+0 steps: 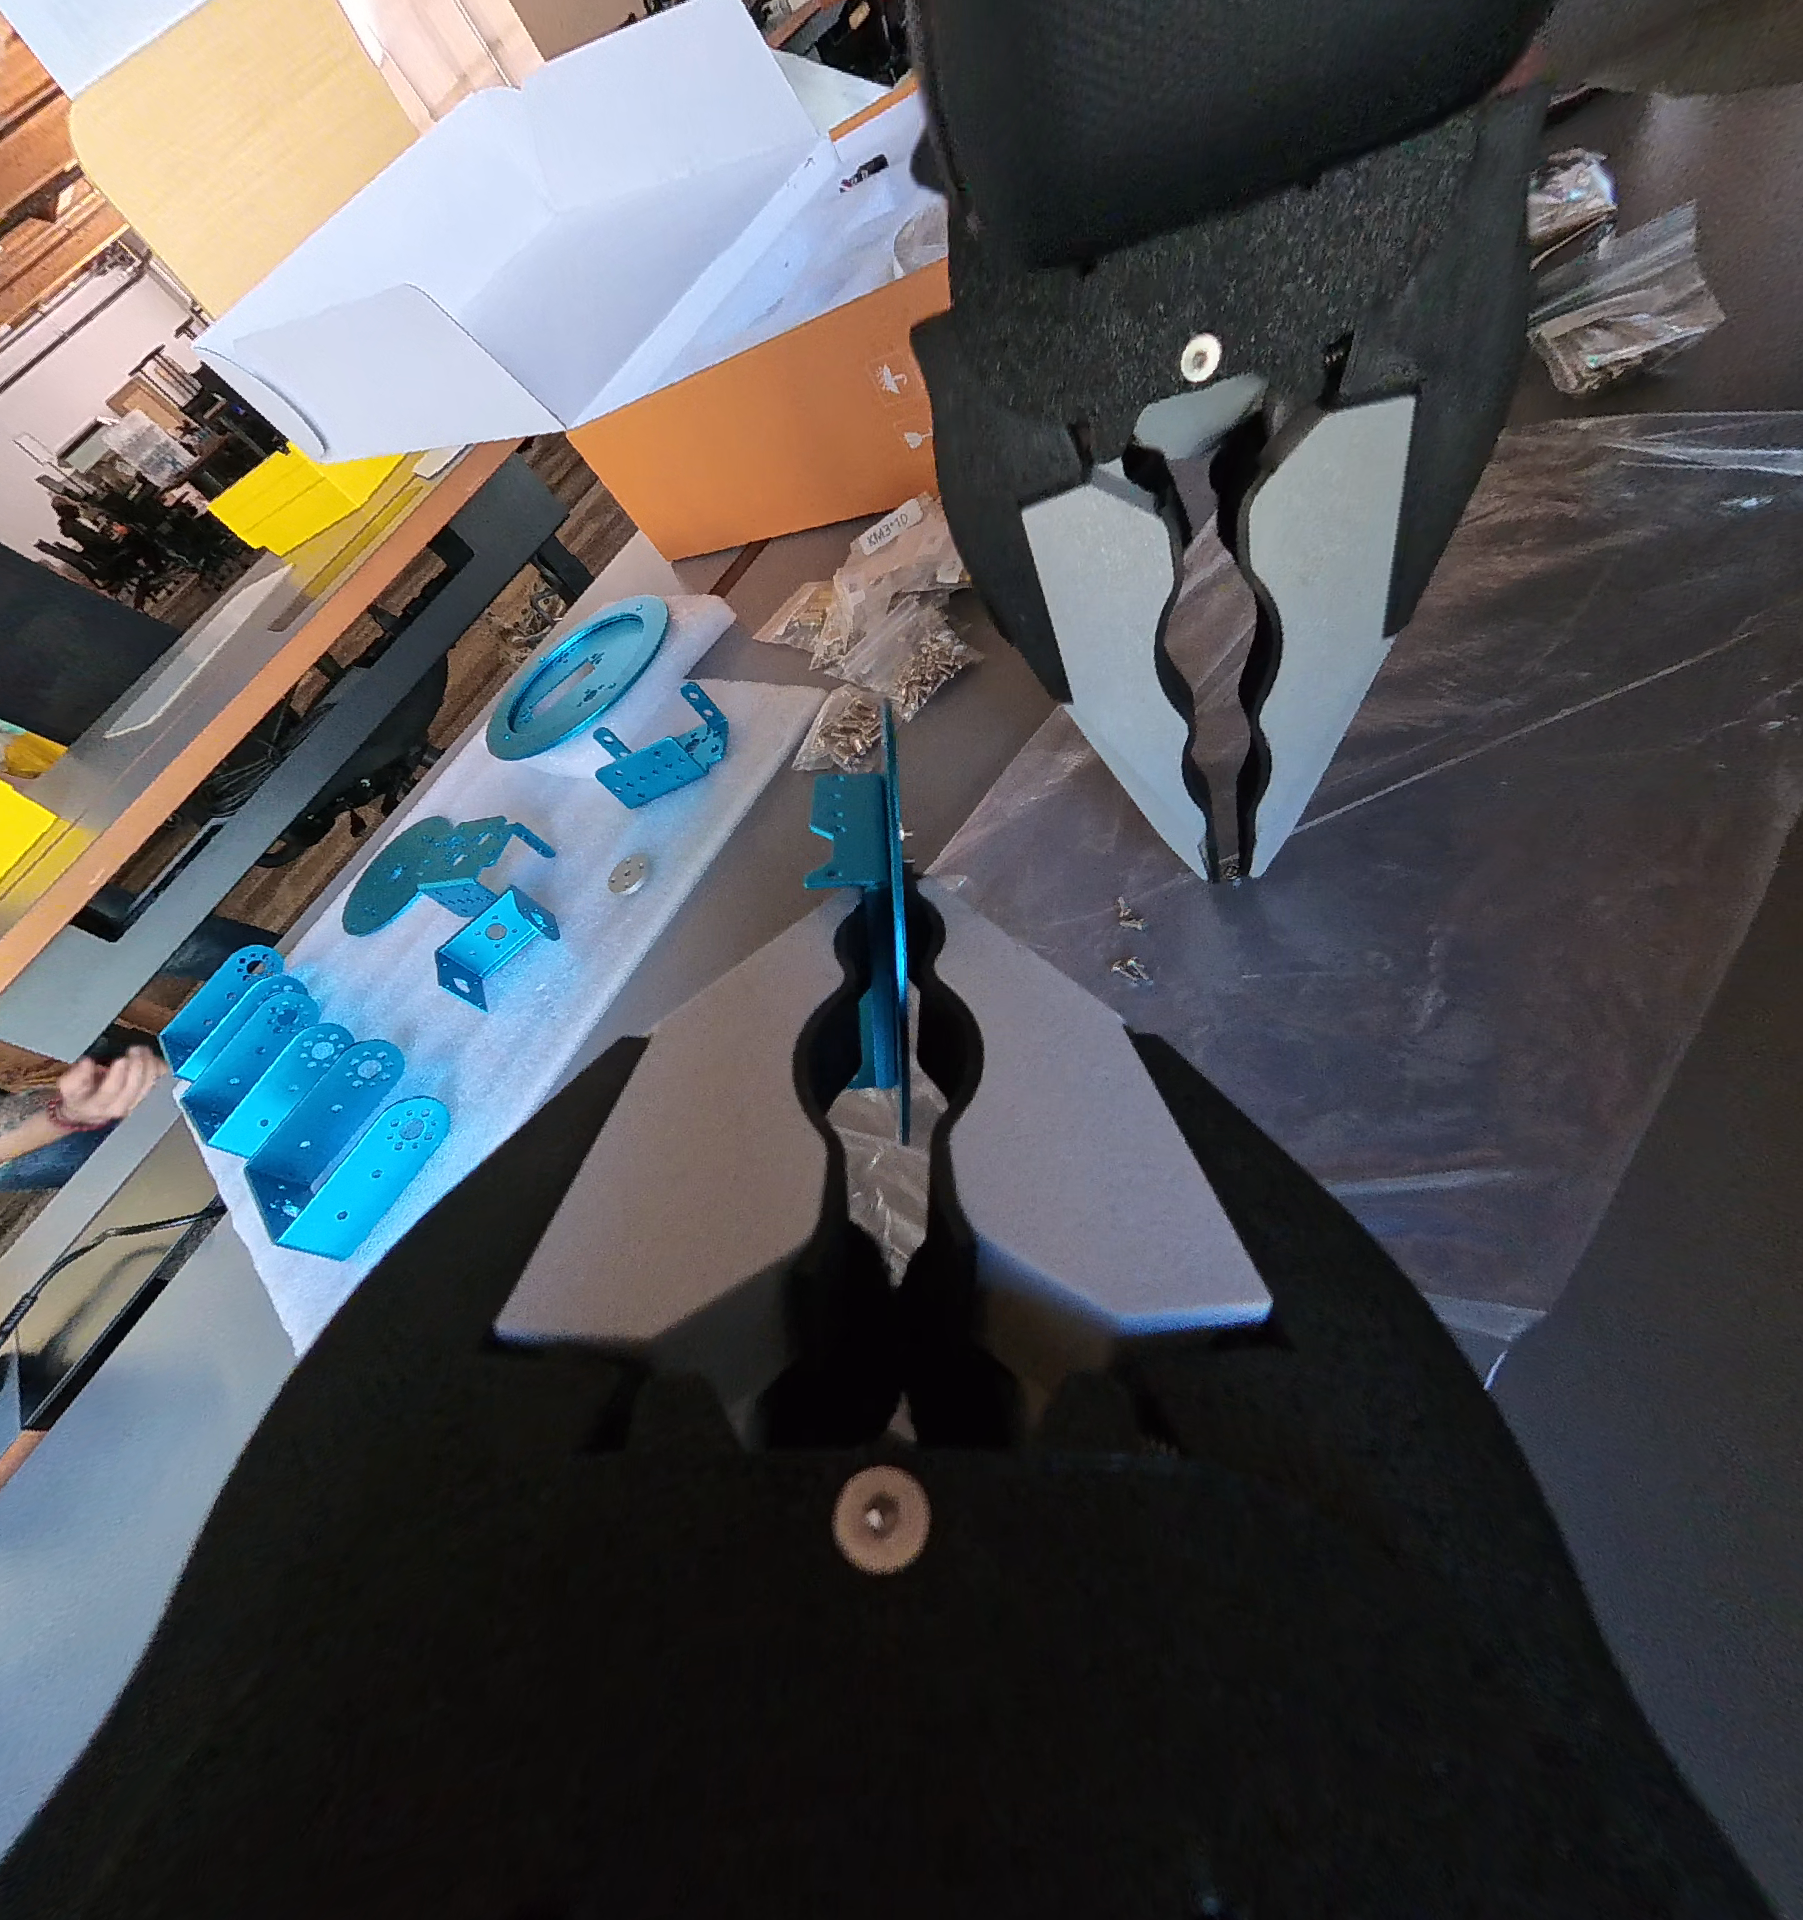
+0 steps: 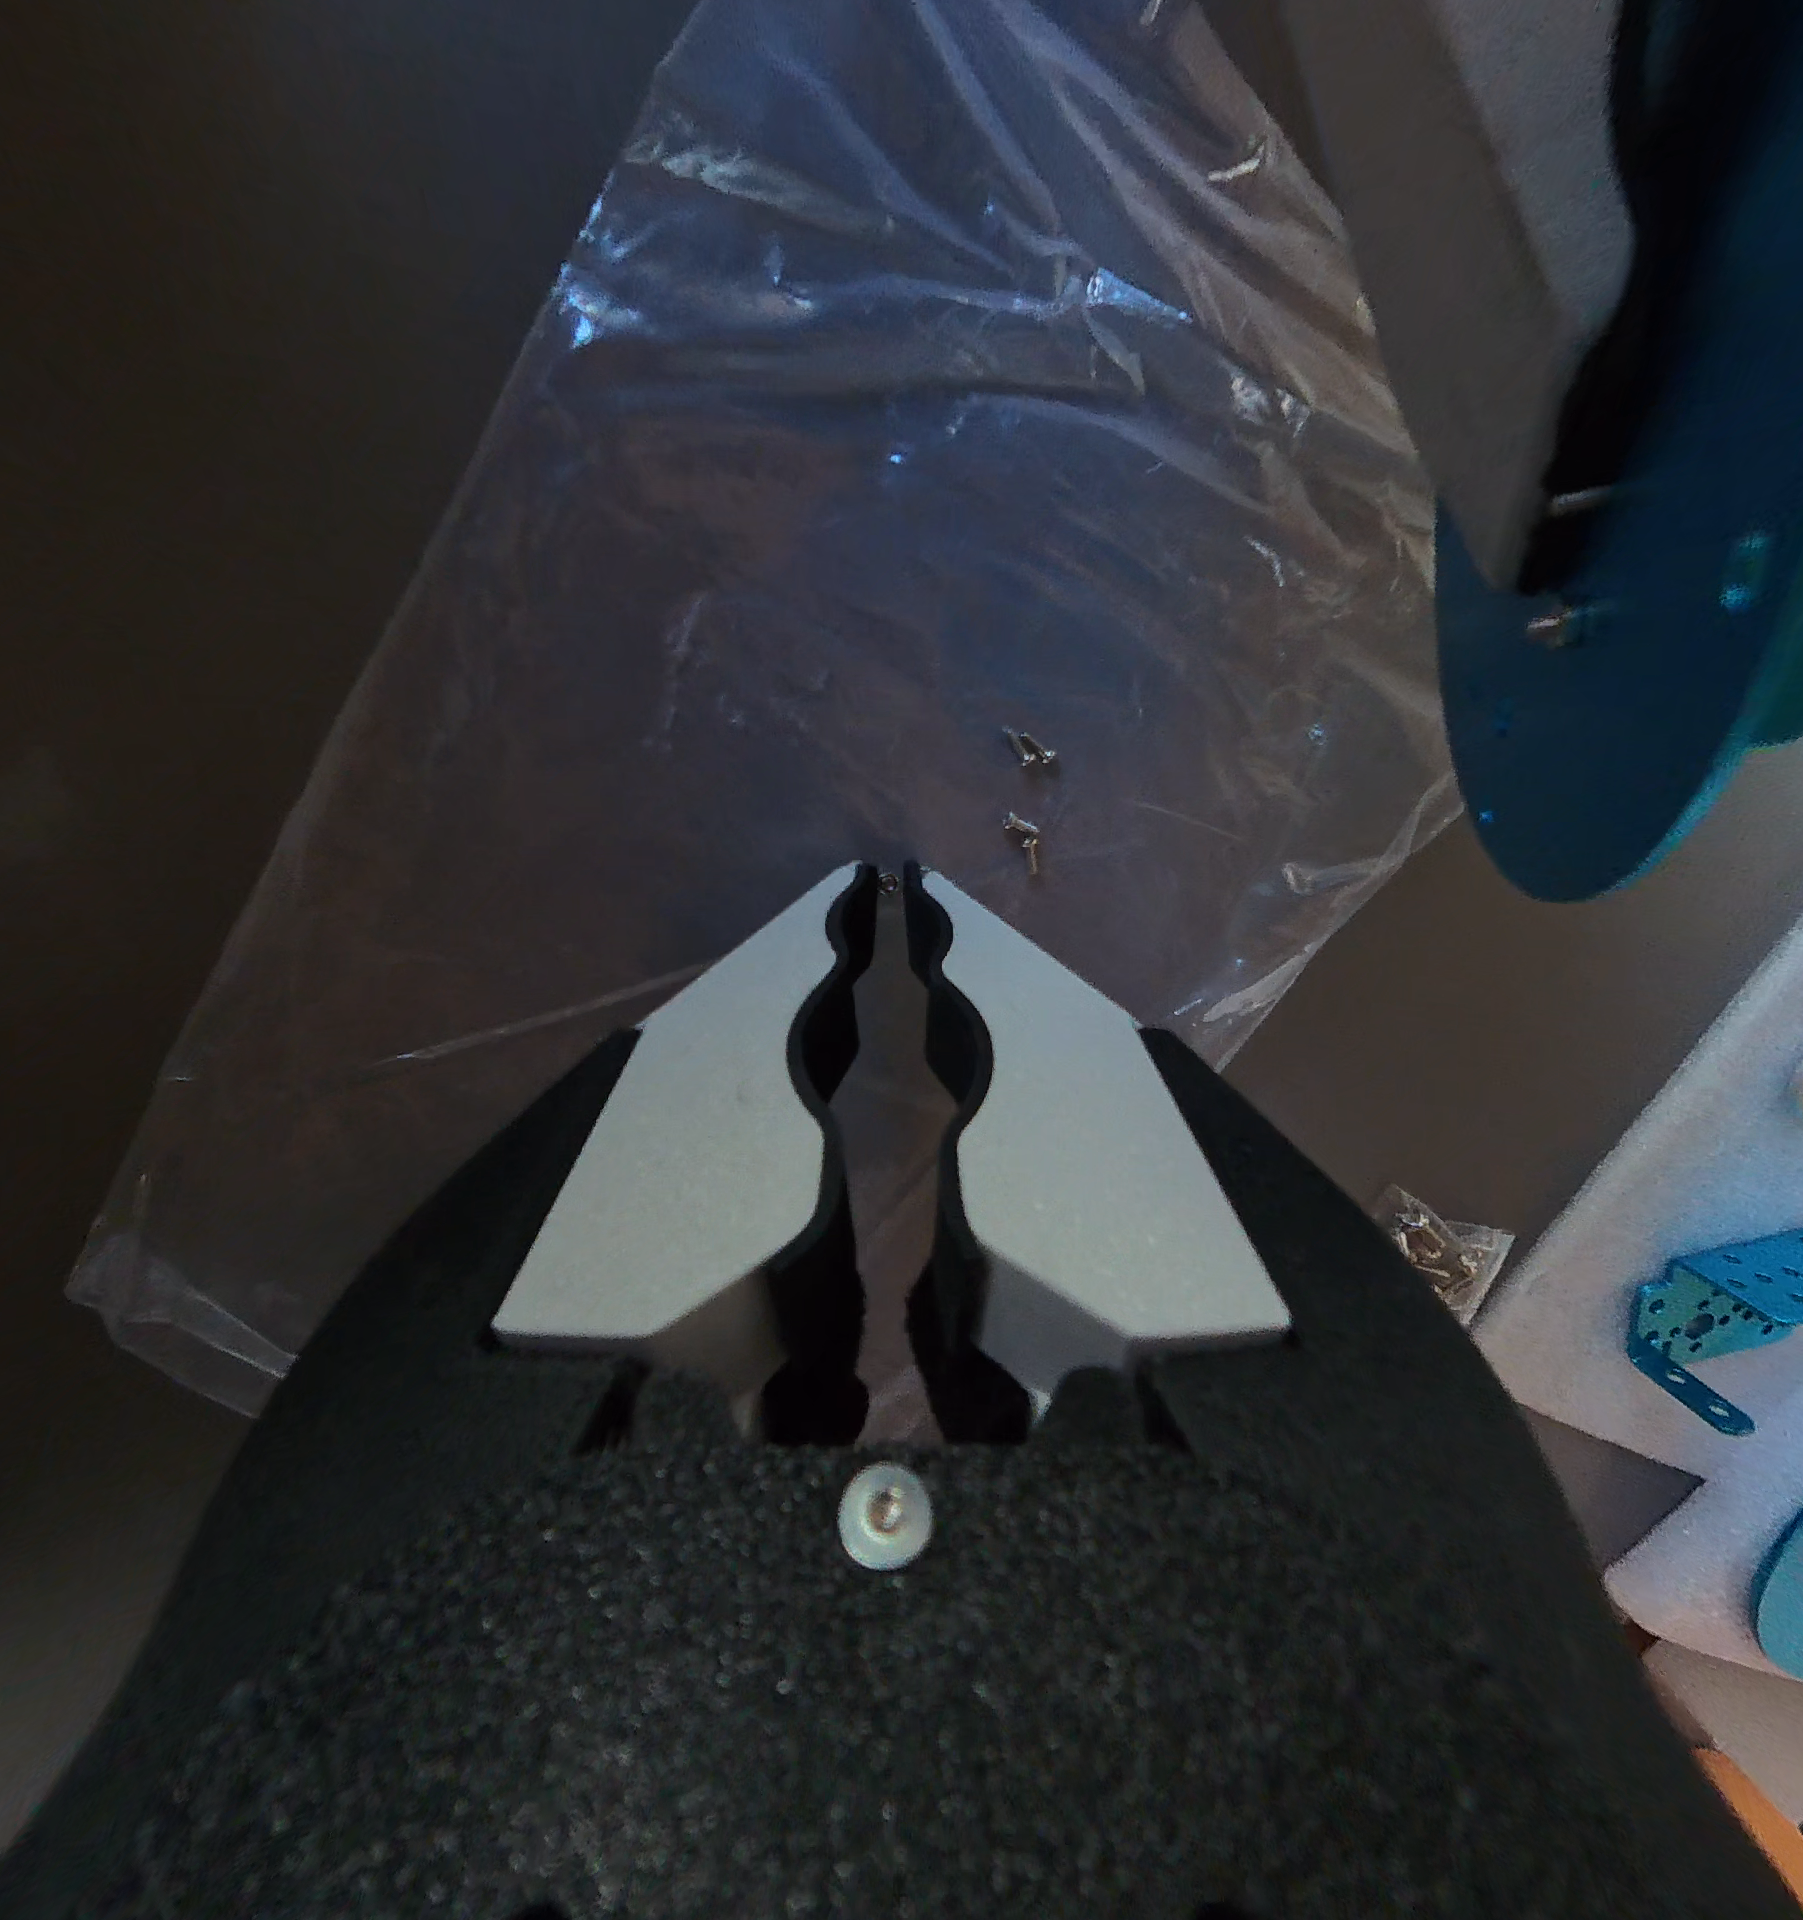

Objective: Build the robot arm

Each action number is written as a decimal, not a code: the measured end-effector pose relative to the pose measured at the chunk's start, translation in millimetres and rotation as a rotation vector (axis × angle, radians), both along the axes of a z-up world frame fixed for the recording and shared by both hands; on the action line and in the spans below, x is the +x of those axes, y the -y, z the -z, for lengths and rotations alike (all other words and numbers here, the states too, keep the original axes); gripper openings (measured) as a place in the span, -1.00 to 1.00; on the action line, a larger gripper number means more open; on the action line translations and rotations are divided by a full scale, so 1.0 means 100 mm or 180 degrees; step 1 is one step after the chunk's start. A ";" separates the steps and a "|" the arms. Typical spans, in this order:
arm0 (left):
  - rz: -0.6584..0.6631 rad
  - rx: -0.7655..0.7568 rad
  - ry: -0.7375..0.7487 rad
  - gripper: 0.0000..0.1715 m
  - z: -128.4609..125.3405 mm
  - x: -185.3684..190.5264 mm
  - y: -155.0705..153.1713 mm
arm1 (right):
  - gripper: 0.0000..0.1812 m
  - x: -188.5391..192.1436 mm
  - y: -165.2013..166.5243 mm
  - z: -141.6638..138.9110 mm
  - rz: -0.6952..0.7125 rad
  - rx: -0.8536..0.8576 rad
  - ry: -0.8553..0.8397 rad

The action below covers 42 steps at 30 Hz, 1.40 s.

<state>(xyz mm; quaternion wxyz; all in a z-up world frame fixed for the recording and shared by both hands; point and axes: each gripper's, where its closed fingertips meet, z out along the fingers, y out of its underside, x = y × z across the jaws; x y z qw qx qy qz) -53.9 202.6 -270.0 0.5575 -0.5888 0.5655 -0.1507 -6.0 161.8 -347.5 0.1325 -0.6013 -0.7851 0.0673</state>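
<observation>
Blue plate (image 1: 892, 935) in left tool (image 1: 912, 883); loose screws (image 2: 1027, 790) beside right tool (image 2: 886, 878).

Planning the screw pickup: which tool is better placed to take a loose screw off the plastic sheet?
Right. The right tool has its tips around a screw on the plastic sheet; the left tool is occupied, shut on the blue metal plate.

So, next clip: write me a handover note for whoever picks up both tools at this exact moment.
Left tool: shut on a blue plate held on edge, bracket attached, above the table.
Right tool: tips down on the plastic sheet, nearly closed around one small screw; whether it is gripped cannot be told.
More loose screws lie on the sheet close by.
Other blue parts sit on white foam; screw bags by the orange box.
</observation>
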 end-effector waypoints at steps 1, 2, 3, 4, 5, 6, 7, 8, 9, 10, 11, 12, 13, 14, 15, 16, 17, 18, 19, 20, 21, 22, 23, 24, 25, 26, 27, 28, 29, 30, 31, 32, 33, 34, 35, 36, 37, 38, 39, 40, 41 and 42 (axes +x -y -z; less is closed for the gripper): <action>-0.0001 0.0005 0.0003 -0.99 0.00 0.00 0.00 | -0.96 0.01 0.00 0.01 -0.0009 -0.0010 0.0019; 0.0004 0.0005 0.0005 -0.99 -0.01 0.00 0.00 | -0.96 0.01 0.00 0.01 -0.0011 -0.0023 0.0026; 0.0007 0.0004 0.0008 -0.99 -0.01 0.00 0.01 | -0.96 0.00 0.01 0.02 -0.0013 -0.0061 0.0017; 0.0007 0.0007 0.0011 -0.99 -0.01 0.00 0.01 | -0.96 0.00 0.01 0.02 -0.0007 -0.0082 0.0023; 0.0010 0.0008 0.0010 -0.99 -0.01 0.00 0.01 | -0.96 0.00 0.01 0.02 -0.0006 -0.0087 0.0026; 0.0010 0.0008 0.0009 -0.99 -0.01 0.00 0.01 | -0.96 0.00 0.01 0.02 -0.0009 -0.0085 0.0027; 0.0008 0.0009 0.0012 -0.99 -0.01 0.00 0.01 | -0.96 0.01 0.00 0.02 -0.0003 -0.0073 0.0032; 0.0011 0.0006 0.0009 -0.99 -0.01 0.00 0.01 | -0.97 0.01 0.00 0.02 -0.0001 -0.0077 0.0035; 0.0012 0.0003 0.0007 -0.99 -0.01 0.00 0.01 | -0.97 0.01 0.01 0.02 -0.0003 -0.0081 0.0031; 0.0014 0.0001 0.0007 -0.99 -0.01 0.01 0.01 | -0.97 0.01 0.01 0.02 -0.0002 -0.0084 0.0025; 0.0017 -0.0004 0.0007 -0.99 0.00 0.01 0.01 | -0.98 0.01 0.01 0.02 0.0006 -0.0087 0.0019; 0.0021 -0.0013 0.0009 -0.99 0.00 0.01 0.01 | -0.98 0.01 0.01 0.02 0.0013 -0.0093 0.0012; 0.0022 -0.0019 0.0012 -0.99 0.00 0.01 0.01 | -0.98 0.01 0.01 0.02 0.0019 -0.0100 0.0003; 0.0021 -0.0022 0.0015 -0.99 0.00 0.01 0.01 | -0.98 0.01 0.01 0.02 0.0028 -0.0112 -0.0006; 0.0020 -0.0027 0.0019 -0.99 -0.01 0.01 0.01 | -0.98 0.01 0.01 0.02 0.0035 -0.0119 -0.0015; 0.0019 -0.0037 0.0027 -0.99 -0.01 0.01 0.01 | -0.98 0.01 0.01 0.03 0.0039 -0.0121 -0.0032; 0.0018 -0.0050 0.0038 -0.99 -0.01 0.01 0.01 | -0.98 0.00 0.01 0.02 0.0047 -0.0124 -0.0059; 0.0018 -0.0071 0.0052 -0.99 -0.02 0.00 0.01 | -0.98 0.00 0.02 0.02 0.0053 -0.0126 -0.0101; 0.0019 -0.0105 0.0073 -0.99 -0.02 0.00 0.01 | -0.99 0.00 0.01 0.02 0.0062 -0.0113 -0.0135; 0.0022 -0.0152 0.0103 -0.99 -0.03 0.00 0.01 | -1.00 0.00 0.00 0.01 0.0083 -0.0084 -0.0192; 0.0025 -0.0204 0.0132 -0.99 -0.03 0.00 0.00 | -1.00 -0.01 -0.01 -0.01 0.0110 -0.0061 -0.0266; 0.0022 -0.0248 0.0157 -0.99 -0.03 0.00 0.00 | -1.00 -0.01 -0.02 -0.03 0.0140 -0.0055 -0.0337; 0.0017 -0.0275 0.0176 -0.99 -0.04 0.00 -0.01 | -1.00 -0.01 -0.01 -0.05 0.0167 -0.0063 -0.0408; 0.0013 -0.0288 0.0183 -0.99 -0.04 -0.01 -0.01 | -1.00 0.01 0.00 -0.06 0.0203 -0.0055 -0.0448; 0.0009 -0.0288 0.0184 -0.99 -0.04 -0.01 -0.02 | -1.00 0.02 0.01 -0.06 0.0229 -0.0057 -0.0459; 0.0006 -0.0281 0.0182 -0.99 -0.04 -0.01 -0.02 | -1.00 0.03 0.03 -0.07 0.0264 -0.0063 -0.0468; 0.0006 -0.0275 0.0181 -0.99 -0.04 -0.01 -0.02 | -1.00 0.04 0.05 -0.07 0.0294 -0.0094 -0.0461; 0.0006 -0.0270 0.0183 -0.99 -0.05 -0.01 -0.02 | -0.95 0.04 0.08 -0.08 0.0349 -0.0139 -0.0443; 0.0004 -0.0265 0.0185 -0.99 -0.05 -0.01 -0.01 | -0.91 0.05 0.13 -0.09 0.0414 -0.0225 -0.0405; 0.0003 -0.0259 0.0184 -0.99 -0.05 -0.01 -0.01 | -0.89 0.04 0.20 -0.10 0.0440 -0.0323 -0.0358; 0.0003 -0.0253 0.0183 -0.99 -0.06 -0.01 -0.01 | -0.87 0.02 0.26 -0.12 0.0436 -0.0349 -0.0350; 0.0004 -0.0251 0.0186 -0.99 -0.06 -0.01 -0.01 | -0.88 0.01 0.29 -0.12 0.0395 -0.0290 -0.0363; 0.0009 -0.0255 0.0188 -0.99 -0.06 -0.01 -0.01 | -0.89 -0.01 0.30 -0.12 0.0351 -0.0190 -0.0370; 0.0014 -0.0262 0.0187 -0.99 -0.06 -0.01 -0.01 | -0.90 -0.01 0.31 -0.10 0.0315 -0.0124 -0.0359; 0.0016 -0.0263 0.0184 -0.99 -0.05 0.00 -0.01 | -0.91 -0.01 0.32 -0.08 0.0291 -0.0110 -0.0332; 0.0016 -0.0262 0.0178 -0.99 -0.05 0.00 0.00 | -0.91 -0.03 0.32 -0.07 0.0291 -0.0105 -0.0328; 0.0020 -0.0263 0.0170 -0.99 -0.04 0.00 0.00 | -0.91 -0.04 0.33 -0.06 0.0286 -0.0135 -0.0329; 0.0025 -0.0266 0.0167 -0.99 -0.04 0.01 0.00 | -0.92 -0.04 0.33 -0.06 0.0287 -0.0144 -0.0317; 0.0028 -0.0264 0.0166 -0.99 -0.03 0.01 0.01 | -0.92 -0.03 0.31 -0.04 0.0290 -0.0115 -0.0271; 0.0031 -0.0262 0.0164 -0.99 -0.03 0.01 0.01 | -0.92 -0.02 0.30 -0.01 0.0270 -0.0104 -0.0211; 0.0032 -0.0259 0.0160 -0.99 -0.03 0.01 0.01 | -0.92 0.00 0.29 0.01 0.0258 -0.0081 -0.0160; 0.0028 -0.0254 0.0161 -0.99 -0.04 0.01 0.00 | -0.92 0.01 0.29 0.02 0.0246 -0.0069 -0.0129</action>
